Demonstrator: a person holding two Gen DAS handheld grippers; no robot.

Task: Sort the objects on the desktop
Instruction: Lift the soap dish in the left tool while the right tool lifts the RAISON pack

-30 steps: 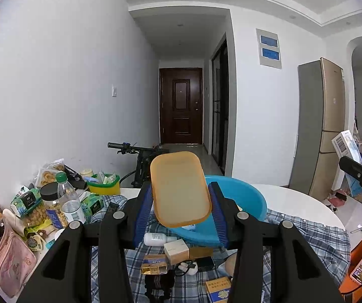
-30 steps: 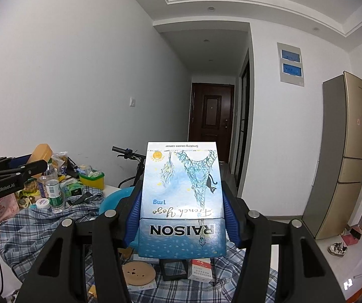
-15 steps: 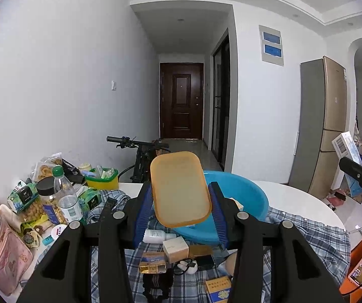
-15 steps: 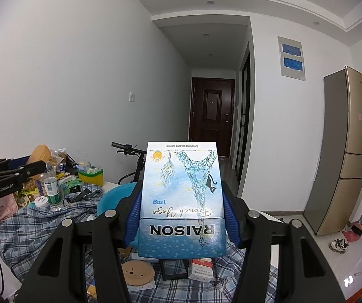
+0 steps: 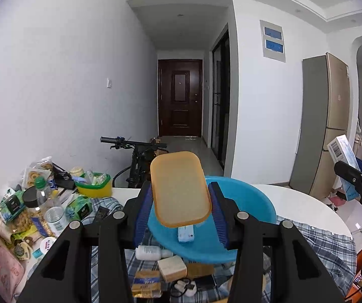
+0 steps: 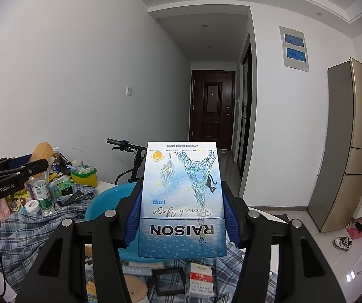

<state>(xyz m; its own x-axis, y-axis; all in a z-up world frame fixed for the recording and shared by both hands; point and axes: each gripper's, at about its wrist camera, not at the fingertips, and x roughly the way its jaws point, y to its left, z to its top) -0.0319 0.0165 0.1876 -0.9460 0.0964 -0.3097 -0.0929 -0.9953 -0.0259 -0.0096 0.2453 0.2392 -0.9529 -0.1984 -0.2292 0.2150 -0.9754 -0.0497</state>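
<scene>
Both grippers had advanced toward the round blue plastic basin, loads unchanged.
Left gripper clamped one orange lid; right gripper clamped one blue RAISON carton, above the plaid-clothed white table.

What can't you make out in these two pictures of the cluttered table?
- Left wrist view: the orange lid in the left tongs hides much of the blue basin.
- Right wrist view: the RAISON box in the right tongs covers the table's middle.
- Snack pile: labels too small to read.
</scene>
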